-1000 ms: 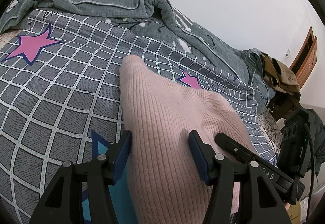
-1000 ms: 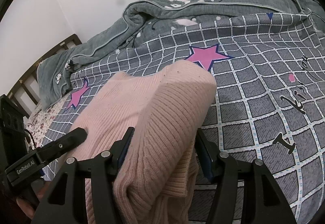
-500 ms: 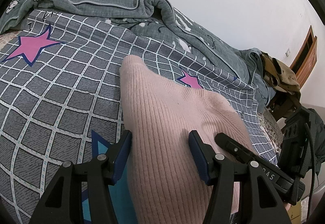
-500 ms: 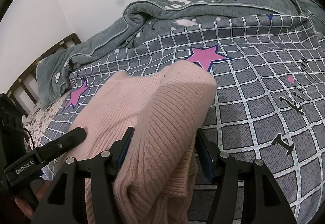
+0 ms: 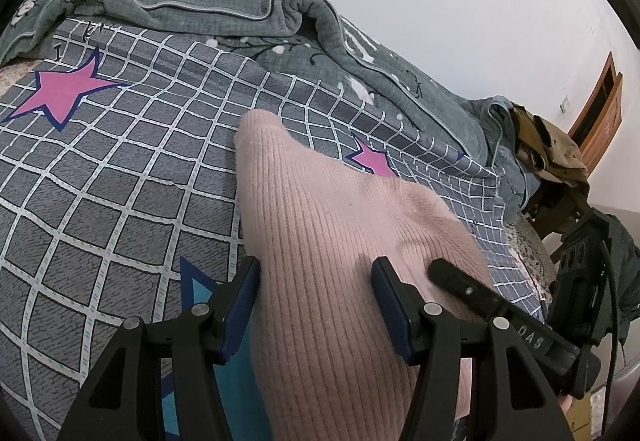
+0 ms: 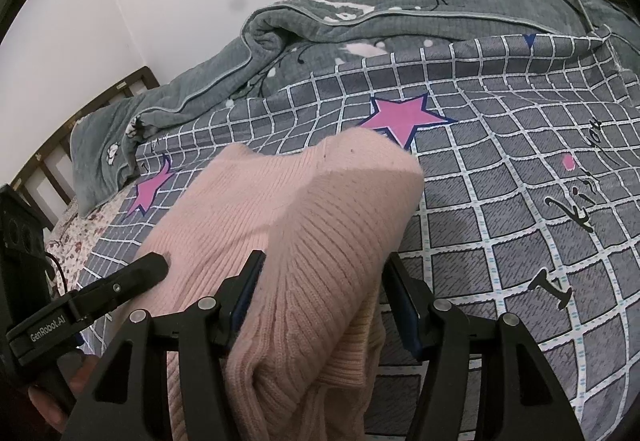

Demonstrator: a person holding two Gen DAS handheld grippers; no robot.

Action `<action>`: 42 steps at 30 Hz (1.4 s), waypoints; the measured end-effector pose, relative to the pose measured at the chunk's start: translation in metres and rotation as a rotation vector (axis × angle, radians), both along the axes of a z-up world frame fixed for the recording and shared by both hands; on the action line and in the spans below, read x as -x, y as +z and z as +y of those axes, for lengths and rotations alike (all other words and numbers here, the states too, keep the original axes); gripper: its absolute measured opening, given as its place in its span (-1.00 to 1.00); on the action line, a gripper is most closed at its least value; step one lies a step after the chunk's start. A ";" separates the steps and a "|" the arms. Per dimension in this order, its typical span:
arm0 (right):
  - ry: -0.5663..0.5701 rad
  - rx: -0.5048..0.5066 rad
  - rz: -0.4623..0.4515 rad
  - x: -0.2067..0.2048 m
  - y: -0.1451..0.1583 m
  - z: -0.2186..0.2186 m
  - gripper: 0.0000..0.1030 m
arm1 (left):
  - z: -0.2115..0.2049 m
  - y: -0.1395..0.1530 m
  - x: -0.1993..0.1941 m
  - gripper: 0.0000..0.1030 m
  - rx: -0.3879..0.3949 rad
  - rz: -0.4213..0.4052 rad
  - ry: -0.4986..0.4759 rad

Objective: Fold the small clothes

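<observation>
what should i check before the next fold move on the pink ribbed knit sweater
1. Left gripper on the pink ribbed knit sweater: fabric fills the gap between its fingers, but whether it is clamped: cannot tell.
2. Right gripper on the sweater: fabric bunched between its fingers, grip firmness: cannot tell.
3. Room on the grey grid-pattern bedsheet ahead: ok.
4. Crumpled grey quilted blanket apart from the sweater: ok.
5. Sweater smooth: not ok, its ribbed hem hangs loose at the right gripper.
6. Grippers apart from each other: ok.
</observation>
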State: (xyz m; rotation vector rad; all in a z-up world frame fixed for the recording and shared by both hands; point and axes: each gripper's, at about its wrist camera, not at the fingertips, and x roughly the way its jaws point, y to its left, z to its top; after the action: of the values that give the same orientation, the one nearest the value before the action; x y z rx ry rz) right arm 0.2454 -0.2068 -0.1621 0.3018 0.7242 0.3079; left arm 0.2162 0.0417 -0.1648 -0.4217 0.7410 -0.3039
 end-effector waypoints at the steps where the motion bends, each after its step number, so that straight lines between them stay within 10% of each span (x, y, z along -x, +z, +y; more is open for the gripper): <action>1: -0.005 -0.014 -0.001 0.000 0.001 -0.005 0.13 | 0.001 0.000 0.000 0.09 0.002 0.000 -0.002; 11: -0.038 -0.009 -0.046 0.008 0.012 -0.026 0.08 | 0.015 0.006 0.002 0.16 0.000 -0.017 0.027; 19: -0.028 0.004 -0.009 0.004 0.003 -0.033 -0.77 | 0.013 0.006 0.001 0.18 -0.006 -0.013 0.030; 42: -0.032 0.079 -0.082 0.033 0.013 -0.034 -0.17 | -0.012 0.011 0.020 0.20 -0.166 -0.049 0.005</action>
State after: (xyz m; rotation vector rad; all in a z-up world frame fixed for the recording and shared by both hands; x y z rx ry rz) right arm 0.2129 -0.2406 -0.1490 0.2240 0.6483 0.2594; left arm 0.1961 0.0297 -0.1542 -0.2582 0.7117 -0.2452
